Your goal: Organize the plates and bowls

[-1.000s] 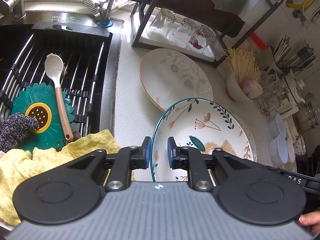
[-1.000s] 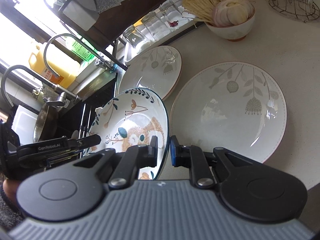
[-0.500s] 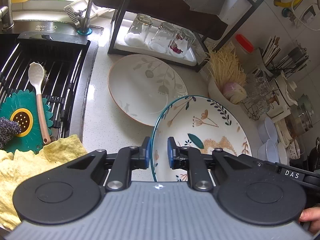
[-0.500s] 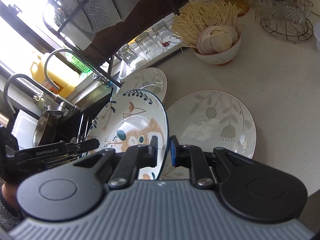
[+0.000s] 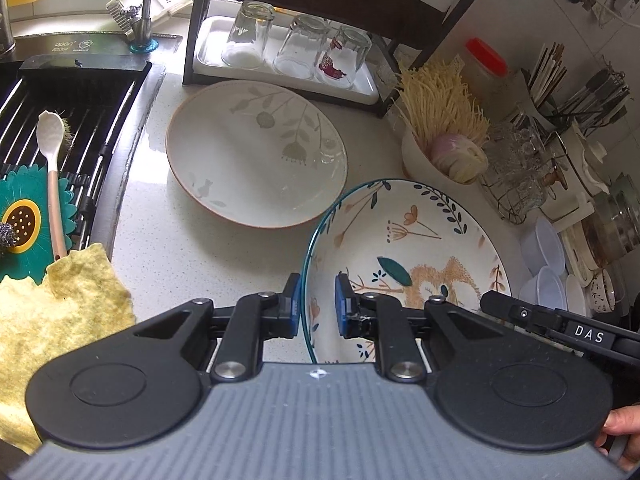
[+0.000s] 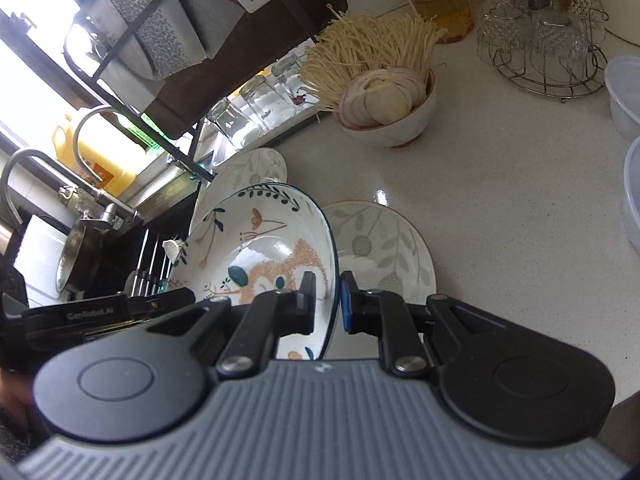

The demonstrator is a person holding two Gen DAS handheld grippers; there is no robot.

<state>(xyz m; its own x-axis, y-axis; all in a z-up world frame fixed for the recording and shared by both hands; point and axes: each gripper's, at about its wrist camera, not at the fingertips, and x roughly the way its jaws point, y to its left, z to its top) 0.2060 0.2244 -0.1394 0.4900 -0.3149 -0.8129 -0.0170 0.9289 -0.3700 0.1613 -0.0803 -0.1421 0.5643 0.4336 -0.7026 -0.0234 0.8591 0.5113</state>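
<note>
Patterned bowl (image 5: 404,248) held tilted above the counter (image 5: 160,248), gripped on opposite rims. Left gripper (image 5: 317,305) pinches its left rim; right gripper (image 6: 327,300) pinches its right rim. Leaf-print plate (image 6: 384,248) lies beneath at 2 o'clock in the right wrist view, seemingly not touching. Second leaf plate (image 5: 256,152) at 11 o'clock in the left wrist view. Onion-and-mushroom bowl (image 6: 390,108) at 12 o'clock, well apart.
</note>
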